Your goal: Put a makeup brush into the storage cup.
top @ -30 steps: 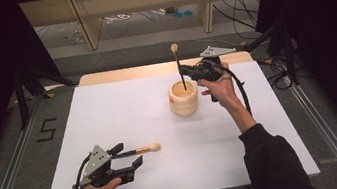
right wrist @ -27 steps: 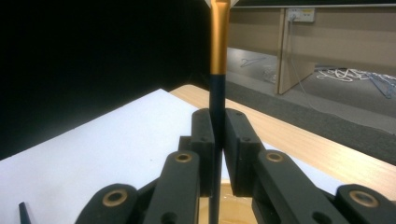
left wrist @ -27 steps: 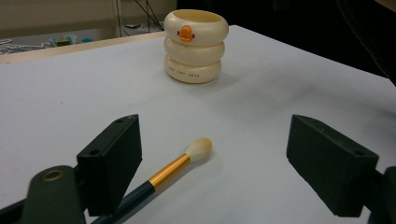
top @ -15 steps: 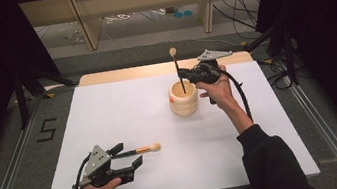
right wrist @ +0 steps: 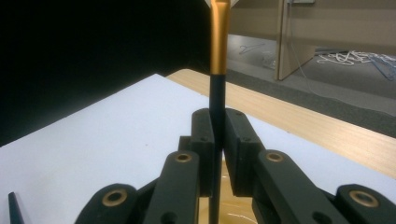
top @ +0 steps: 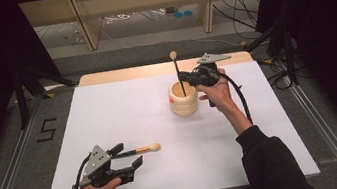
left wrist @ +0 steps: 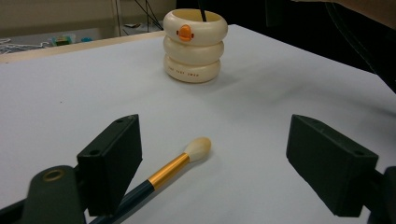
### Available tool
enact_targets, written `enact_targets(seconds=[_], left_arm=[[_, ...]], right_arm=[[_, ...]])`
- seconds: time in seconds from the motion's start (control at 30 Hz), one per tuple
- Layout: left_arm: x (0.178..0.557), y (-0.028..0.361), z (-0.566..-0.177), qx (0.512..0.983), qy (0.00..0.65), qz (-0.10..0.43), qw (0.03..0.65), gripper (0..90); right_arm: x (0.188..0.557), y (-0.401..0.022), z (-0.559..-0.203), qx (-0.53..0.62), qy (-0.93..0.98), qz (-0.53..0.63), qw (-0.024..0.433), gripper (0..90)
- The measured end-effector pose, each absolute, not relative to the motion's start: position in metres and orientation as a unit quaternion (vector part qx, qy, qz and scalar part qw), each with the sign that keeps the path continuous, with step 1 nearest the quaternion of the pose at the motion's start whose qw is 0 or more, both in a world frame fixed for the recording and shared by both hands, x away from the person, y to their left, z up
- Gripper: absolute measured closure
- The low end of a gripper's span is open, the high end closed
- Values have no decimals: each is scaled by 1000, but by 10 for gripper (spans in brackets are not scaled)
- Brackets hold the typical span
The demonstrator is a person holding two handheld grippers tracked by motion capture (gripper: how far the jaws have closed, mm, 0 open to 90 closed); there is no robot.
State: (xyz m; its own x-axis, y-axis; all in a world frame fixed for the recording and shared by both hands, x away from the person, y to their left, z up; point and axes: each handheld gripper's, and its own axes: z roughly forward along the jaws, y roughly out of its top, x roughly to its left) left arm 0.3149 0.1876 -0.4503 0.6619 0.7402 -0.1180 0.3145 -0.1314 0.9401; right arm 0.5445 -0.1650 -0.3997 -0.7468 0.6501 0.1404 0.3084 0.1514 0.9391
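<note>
Right gripper view shows your right gripper clamped on the upright brush over the cup, so a tilted release could tip it, while your left gripper gapes around the second brush.

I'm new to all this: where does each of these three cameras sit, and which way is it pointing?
High view: above the person's side, looking forward and down on the white table; both forearms, left gripper, right gripper.
Left gripper view: rides the left gripper, low over the table, facing the cream holder; its open jaws flank the lying brush.
Right gripper view: rides the right gripper, over the holder; its jaws clamp the upright brush.
Shared: high and left gripper views both show the holder and lying brush.
</note>
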Motion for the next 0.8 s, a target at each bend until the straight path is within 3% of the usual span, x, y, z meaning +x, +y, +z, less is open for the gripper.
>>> enact_targets(seconds=[0.63, 0.7, 0.8], left_arm=[[314, 188, -449, 726, 365, 194, 550, 180], [314, 188, -449, 727, 365, 194, 549, 180], [314, 188, -449, 726, 365, 193, 549, 180]], right_arm=[[542, -163, -414, 331, 755, 550, 135, 816], [542, -163, -415, 339, 753, 548, 132, 765], [542, -165, -414, 352, 752, 538, 146, 594]])
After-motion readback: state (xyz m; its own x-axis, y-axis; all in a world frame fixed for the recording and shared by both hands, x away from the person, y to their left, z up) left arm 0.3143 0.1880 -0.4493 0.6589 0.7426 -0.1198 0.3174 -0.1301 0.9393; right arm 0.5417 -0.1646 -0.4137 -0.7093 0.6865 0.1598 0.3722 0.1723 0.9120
